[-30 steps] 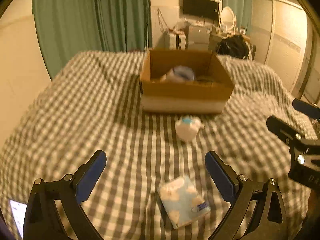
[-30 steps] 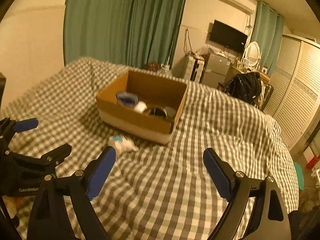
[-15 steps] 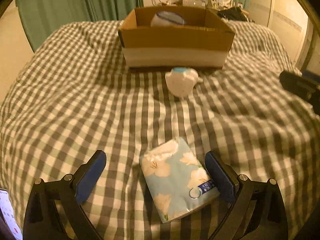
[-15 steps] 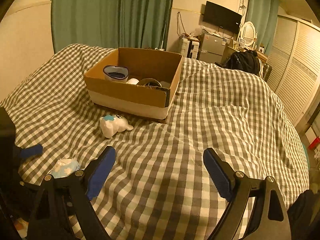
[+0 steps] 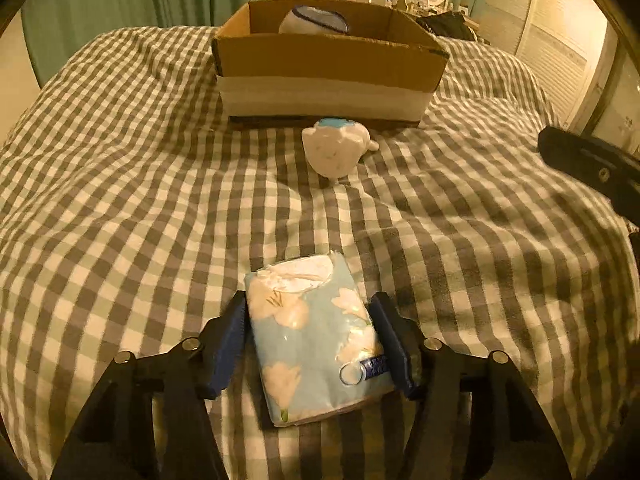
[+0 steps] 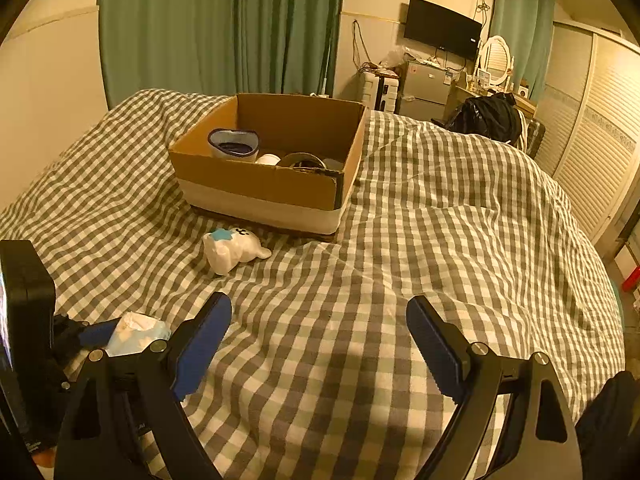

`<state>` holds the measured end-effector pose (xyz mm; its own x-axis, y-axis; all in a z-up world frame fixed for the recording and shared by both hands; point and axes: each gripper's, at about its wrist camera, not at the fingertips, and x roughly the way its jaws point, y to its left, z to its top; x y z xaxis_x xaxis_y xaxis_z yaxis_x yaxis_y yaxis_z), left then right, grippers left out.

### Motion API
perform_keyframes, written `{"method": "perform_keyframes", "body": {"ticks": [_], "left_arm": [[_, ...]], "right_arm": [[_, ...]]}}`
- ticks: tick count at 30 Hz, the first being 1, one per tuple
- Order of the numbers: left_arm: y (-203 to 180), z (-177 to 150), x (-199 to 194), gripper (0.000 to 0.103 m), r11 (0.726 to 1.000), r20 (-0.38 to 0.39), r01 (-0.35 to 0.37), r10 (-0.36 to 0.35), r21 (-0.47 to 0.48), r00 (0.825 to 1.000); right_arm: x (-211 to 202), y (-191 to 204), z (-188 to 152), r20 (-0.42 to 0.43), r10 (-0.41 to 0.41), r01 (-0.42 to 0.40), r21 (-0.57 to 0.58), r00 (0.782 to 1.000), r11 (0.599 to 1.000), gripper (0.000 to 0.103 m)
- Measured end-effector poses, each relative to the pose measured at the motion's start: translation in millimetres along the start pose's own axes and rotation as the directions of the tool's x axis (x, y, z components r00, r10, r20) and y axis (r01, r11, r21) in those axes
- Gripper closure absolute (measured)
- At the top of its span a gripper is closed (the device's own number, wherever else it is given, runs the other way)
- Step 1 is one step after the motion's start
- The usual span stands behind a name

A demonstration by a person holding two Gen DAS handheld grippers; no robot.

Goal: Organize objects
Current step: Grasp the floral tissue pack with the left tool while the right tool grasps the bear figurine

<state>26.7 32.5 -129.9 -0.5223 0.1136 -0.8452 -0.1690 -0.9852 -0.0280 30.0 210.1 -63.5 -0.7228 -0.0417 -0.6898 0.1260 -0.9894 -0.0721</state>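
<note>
tissue pack (image 5: 316,336) lies lengthwise, torn end toward the cardboard box (image 5: 328,60); left gripper (image 5: 314,334) has now clamped its sides (earlier spread wide); right gripper (image 6: 318,332) spread, empty.

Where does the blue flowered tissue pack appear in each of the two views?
Left wrist view: tissue pack low in the centre, between the left gripper fingers.
Right wrist view: tissue pack at lower left, partly hidden.
Shared landmark: cardboard box, with the white toy before it.
</note>
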Motion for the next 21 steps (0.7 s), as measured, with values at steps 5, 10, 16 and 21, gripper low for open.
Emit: {"method": "perform_keyframes", "body": {"ticks": [5, 10, 16, 21], "left_arm": [[8.9, 8.5, -23.9, 0.042, 1.000, 0.069, 0.007, -0.006, -0.019, 0.998], [32.9, 39.0, -40.3, 0.042, 0.999, 0.142, -0.015, 0.022, -0.049, 0.990], [60.2, 78.4, -31.4, 0.042, 0.994, 0.183, -0.072, 0.085, -0.076, 0.979], [80.7, 105.0, -13.0, 0.042, 0.987, 0.199, -0.136, 0.151, -0.088, 0.968]], "right_arm": [[-3.3, 3.7, 2.4, 0.007, 0.020, -0.020, 0.007, 1.000, 1.000, 0.014], [-2.9, 10.1, 14.8, 0.025, 0.055, -0.056, 0.017, 0.998, 0.998, 0.014], [22.5, 25.8, 43.0, 0.012, 0.108, -0.109, 0.032, 0.994, 0.994, 0.014], [60.8, 43.1, 62.6, -0.035, 0.127, -0.126, 0.039, 0.991, 0.991, 0.014]]}}
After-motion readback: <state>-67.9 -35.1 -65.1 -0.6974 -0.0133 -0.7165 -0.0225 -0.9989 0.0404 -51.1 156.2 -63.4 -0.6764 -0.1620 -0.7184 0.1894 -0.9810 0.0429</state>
